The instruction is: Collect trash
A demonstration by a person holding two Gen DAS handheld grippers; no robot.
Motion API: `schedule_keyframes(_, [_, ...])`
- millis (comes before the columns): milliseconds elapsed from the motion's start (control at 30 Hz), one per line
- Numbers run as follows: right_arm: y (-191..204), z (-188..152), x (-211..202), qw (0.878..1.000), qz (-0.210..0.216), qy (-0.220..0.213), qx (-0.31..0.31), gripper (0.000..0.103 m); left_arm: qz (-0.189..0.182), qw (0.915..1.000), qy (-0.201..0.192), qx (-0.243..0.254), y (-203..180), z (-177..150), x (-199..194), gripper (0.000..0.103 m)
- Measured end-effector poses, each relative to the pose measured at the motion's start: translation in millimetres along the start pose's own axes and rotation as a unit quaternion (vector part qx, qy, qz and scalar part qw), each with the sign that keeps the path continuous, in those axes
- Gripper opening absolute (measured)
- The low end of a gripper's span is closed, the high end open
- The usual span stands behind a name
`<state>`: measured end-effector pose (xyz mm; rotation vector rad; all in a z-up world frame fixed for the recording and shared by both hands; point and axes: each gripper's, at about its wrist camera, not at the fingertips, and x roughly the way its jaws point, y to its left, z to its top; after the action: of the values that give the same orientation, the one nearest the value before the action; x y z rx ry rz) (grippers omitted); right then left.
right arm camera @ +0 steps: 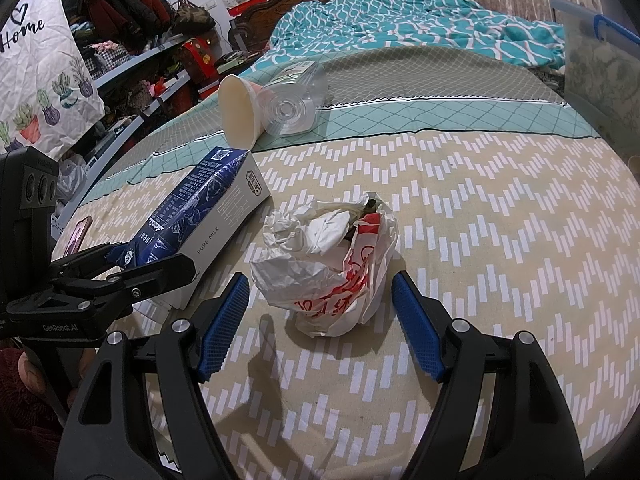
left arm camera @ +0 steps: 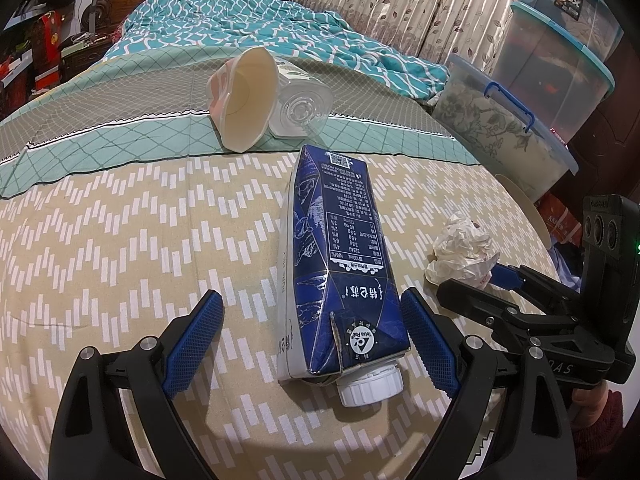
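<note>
A dark blue milk carton with a white screw cap lies on the beige patterned bedspread, cap end toward me. My left gripper is open and straddles it; the right pad sits close beside the carton and the left pad is well clear. A crumpled white plastic bag with red print, stuffed with tissue, lies between the tips of my open right gripper, uncompressed. Further back a paper cup and a clear plastic cup lie on their sides, touching.
A teal quilt is bunched at the head of the bed. Stacked clear storage bins stand at the bed's right. Shelves of clothes and a "Home" tote bag are on the left. A phone lies near the left edge.
</note>
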<state>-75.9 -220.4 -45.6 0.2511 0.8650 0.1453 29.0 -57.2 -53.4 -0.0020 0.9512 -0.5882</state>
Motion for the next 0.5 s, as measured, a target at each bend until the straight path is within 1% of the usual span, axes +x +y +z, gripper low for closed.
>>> schedule_keyframes(500, [-0.2, -0.3, -0.1, 1.000, 0.000, 0.000, 0.000, 0.074, 0.000, 1.0000, 0.000, 0.000, 0.3, -0.7, -0.1, 0.086])
